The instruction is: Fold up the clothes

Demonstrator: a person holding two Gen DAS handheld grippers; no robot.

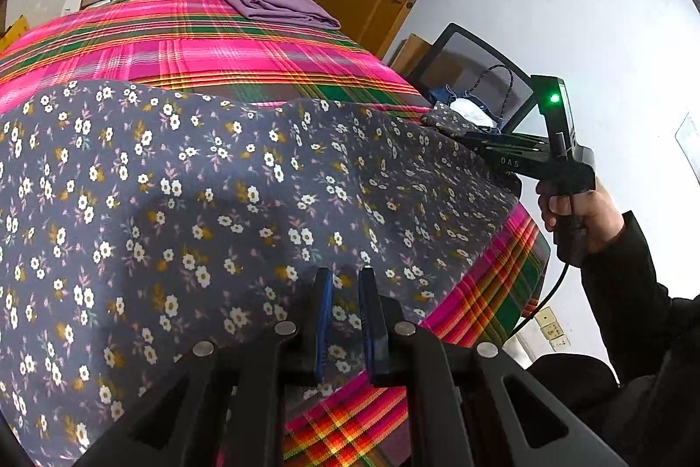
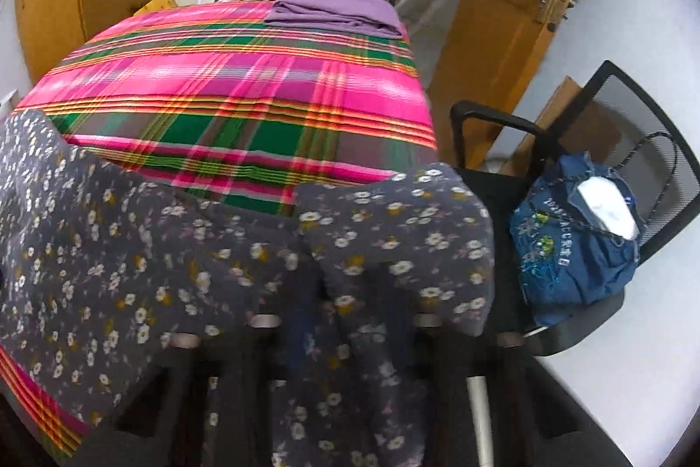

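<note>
Left gripper point(image 1: 345, 283) pinches the floral garment's point(image 1: 210, 195) near hem at six o'clock; right gripper point(image 1: 463, 136) clamps a corner at three o'clock. The garment lies spread on the plaid-covered table point(image 1: 218, 42). Best to lift both edges evenly, keeping the fold taut.

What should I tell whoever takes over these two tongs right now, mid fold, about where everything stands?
Left tongs: nearly shut on the near edge of the floral garment, blue fingers pinching the fabric.
Right tongs: shut on the garment's far right corner, lifted off the plaid cloth; fabric drapes over the fingers in the right wrist view.
Things: the floral garment lies spread across the near half of the plaid-covered table. A purple garment sits folded at the far end.
Done: purple piece folded; both holds on the floral one taken.
Left: carry the right corner across to make the fold, smooth it, then probably stack it by the purple one.
</note>
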